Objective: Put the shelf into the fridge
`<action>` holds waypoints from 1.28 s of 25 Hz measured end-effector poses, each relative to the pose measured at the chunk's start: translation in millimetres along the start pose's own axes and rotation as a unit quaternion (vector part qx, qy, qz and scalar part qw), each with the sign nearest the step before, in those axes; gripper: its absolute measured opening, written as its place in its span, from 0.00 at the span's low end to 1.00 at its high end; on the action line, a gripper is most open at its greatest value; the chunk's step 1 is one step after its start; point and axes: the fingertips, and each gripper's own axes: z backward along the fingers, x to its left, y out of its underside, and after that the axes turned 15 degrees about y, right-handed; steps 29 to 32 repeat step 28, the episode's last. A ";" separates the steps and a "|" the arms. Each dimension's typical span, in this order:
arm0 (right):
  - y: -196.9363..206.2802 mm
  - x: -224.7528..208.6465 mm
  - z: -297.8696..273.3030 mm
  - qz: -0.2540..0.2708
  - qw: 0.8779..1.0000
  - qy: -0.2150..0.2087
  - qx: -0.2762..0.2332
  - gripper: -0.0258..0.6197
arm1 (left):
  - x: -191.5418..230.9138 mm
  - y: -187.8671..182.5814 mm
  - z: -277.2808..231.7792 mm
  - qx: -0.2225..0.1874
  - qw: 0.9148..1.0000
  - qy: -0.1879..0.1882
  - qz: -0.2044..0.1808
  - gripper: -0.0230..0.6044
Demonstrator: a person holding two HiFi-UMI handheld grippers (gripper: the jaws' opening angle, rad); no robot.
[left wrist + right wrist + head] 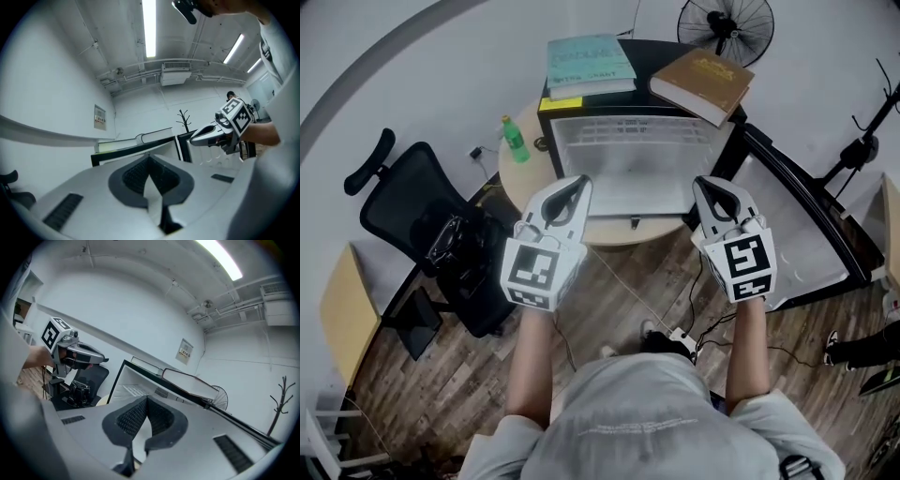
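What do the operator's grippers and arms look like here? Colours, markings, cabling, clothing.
The left gripper and right gripper are pale grey moulded shells tapering to a point, with dark ribbed pads on the fingers. Each carries a white cube with black square markers. No cables visible. Forearms bare; grey short-sleeved T-shirt.

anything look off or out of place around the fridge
The brown book on top of the fridge lies at an angle and seems to overhang the front right corner, while the teal book beside it sits squarer. The door stands wide open. Nothing looks spilled or broken.
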 end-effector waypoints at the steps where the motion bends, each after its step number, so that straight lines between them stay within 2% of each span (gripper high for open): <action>1: -3.4 -0.3 2.2 -0.001 1.000 0.000 -0.003 0.06 | -0.4 -4.8 1.2 -0.002 1.000 0.000 -0.006 0.06; 6: -9.3 0.0 3.1 0.004 1.000 0.000 -0.002 0.06 | 3.3 -15.6 3.2 -0.006 1.000 -0.004 -0.016 0.06; 14: -9.1 6.2 -5.1 0.010 1.000 -0.007 0.001 0.06 | 14.0 -3.8 0.4 0.011 1.000 -0.016 -0.003 0.06; 32: 3.6 -2.5 -17.5 0.005 1.000 -0.009 0.003 0.06 | 13.1 7.3 -20.6 0.029 1.000 -0.006 -0.005 0.06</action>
